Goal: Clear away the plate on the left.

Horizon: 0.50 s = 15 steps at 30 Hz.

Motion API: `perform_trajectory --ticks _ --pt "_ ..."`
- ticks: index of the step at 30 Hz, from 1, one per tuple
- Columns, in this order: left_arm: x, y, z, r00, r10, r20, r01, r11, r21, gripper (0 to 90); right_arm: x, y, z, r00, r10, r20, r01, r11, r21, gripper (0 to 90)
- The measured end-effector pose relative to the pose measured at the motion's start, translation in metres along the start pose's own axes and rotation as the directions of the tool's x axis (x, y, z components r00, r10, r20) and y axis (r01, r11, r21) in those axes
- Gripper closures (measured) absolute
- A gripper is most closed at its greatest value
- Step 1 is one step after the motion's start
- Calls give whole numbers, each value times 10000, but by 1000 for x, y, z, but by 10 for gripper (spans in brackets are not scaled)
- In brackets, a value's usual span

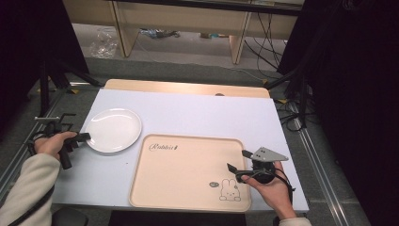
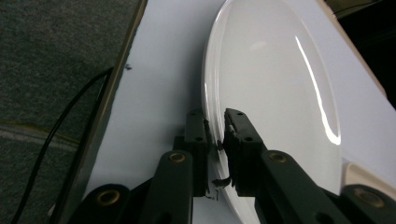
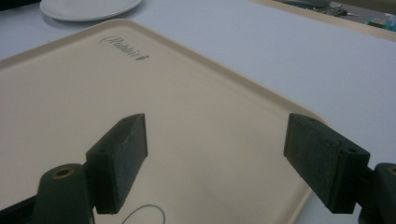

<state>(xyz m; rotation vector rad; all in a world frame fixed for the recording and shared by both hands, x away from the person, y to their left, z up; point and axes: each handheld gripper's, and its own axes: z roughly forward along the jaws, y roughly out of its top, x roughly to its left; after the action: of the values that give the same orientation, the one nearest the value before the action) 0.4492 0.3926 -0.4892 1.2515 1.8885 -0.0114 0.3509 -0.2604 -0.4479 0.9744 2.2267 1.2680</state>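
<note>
White covering spreads over the table (image 1: 197,113), with grey floor and pale wooden furniture legs beyond it in the high view. On that surface a round white plate (image 1: 113,130) lies at the left, just beside the upper left corner of a beige tray (image 1: 188,172) printed with the word "Rabbit" and a small rabbit drawing. The left gripper (image 1: 83,137), held in the person's left hand (image 1: 52,143), meets the plate's left rim. The right gripper (image 1: 238,160), held in the right hand (image 1: 269,187), hovers over the tray's right edge, well apart from the plate.

From the left gripper view, the plate (image 2: 271,93) stretches away from the camera on the white table (image 2: 159,79), and the left gripper (image 2: 215,128) has its jaws drawn narrow, pinching the plate's near rim between them, one jaw outside the rim and one on the inner side. A black cable (image 2: 60,126) runs over the grey floor at the left.

From the right gripper view, the right gripper (image 3: 217,156) stands with its jaws wide apart and nothing between them, above the tray (image 3: 187,93) near its edge. The plate (image 3: 88,8) lies beyond the tray's far corner on the table (image 3: 289,51).
</note>
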Motion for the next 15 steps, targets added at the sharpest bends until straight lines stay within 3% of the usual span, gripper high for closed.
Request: perform_trajectory --ticks 7,10,11,12,15 --pt "-11 3 -7 9967 385 721 -325 9960 -831 845 0 0 0 10000 -14 6 14 10000 -6 223" --pt "-16 4 -11 9955 467 828 -389 9949 -934 859 0 0 0 10000 -9 8 9 10000 -12 224" --pt "-16 3 -10 9931 512 1058 -392 9928 -1128 863 0 0 0 10000 4 4 -4 10000 -6 223" --pt "-18 4 -12 9944 557 899 -465 9938 -1013 865 0 0 0 10000 26 -6 -26 10000 -6 223" --pt "-18 3 -12 9933 595 987 -485 9927 -1102 869 0 0 0 10000 4 3 -4 10000 -3 223"
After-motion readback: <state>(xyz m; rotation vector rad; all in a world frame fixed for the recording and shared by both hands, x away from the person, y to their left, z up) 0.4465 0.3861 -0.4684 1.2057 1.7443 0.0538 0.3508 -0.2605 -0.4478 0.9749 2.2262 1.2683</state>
